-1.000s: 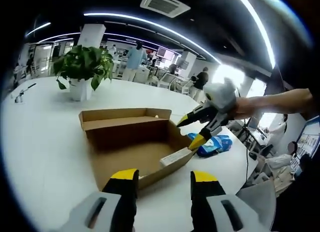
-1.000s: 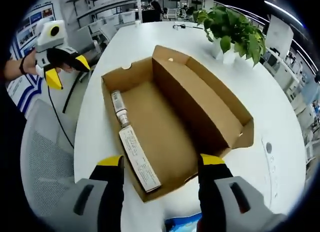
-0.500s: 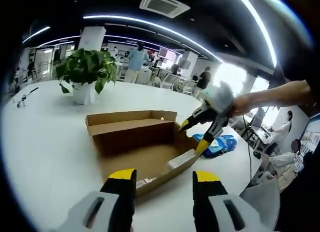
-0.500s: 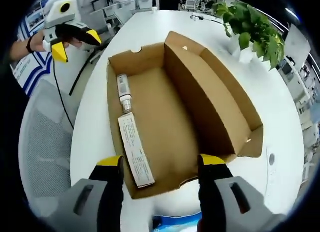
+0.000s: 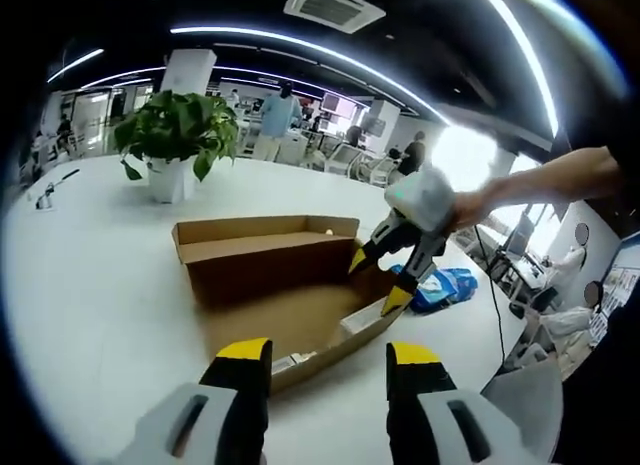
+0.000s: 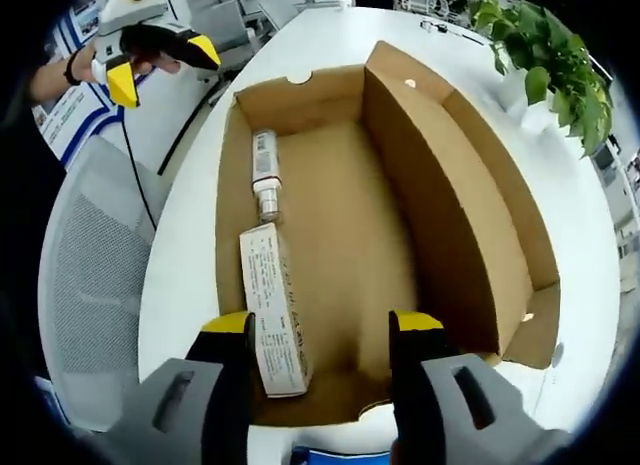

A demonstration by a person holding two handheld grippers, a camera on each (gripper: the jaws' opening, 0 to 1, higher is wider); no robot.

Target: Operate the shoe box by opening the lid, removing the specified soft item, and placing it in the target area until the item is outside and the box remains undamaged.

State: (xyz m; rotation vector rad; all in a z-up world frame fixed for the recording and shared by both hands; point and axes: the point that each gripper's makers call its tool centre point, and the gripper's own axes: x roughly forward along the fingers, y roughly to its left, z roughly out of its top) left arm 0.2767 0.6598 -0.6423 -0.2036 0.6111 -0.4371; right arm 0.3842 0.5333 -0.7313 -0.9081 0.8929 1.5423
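Observation:
An open brown shoe box (image 5: pixel 262 272) lies on the white table, its lid (image 6: pixel 455 200) standing up along one long side. Inside it are a small bottle (image 6: pixel 264 171) and a long white carton (image 6: pixel 271 323). A blue soft item (image 5: pixel 437 287) rests on the table just past the box's far end. My right gripper (image 5: pixel 377 282) hangs open over that end of the box, its yellow-tipped jaws (image 6: pixel 322 330) spread above the carton with nothing held. My left gripper (image 5: pixel 328 357) is open at the near side of the box, held off the table edge (image 6: pixel 165 73).
A potted plant (image 5: pixel 172 133) stands on the table (image 5: pixel 90 285) behind the box. A grey mesh chair (image 6: pixel 90 305) sits beside the table's edge, with a cable hanging near it. People and desks fill the room's far side.
My right gripper has moved in over the box's end and come closer to its inside. The left gripper stayed near the box's front, shifting only slightly.

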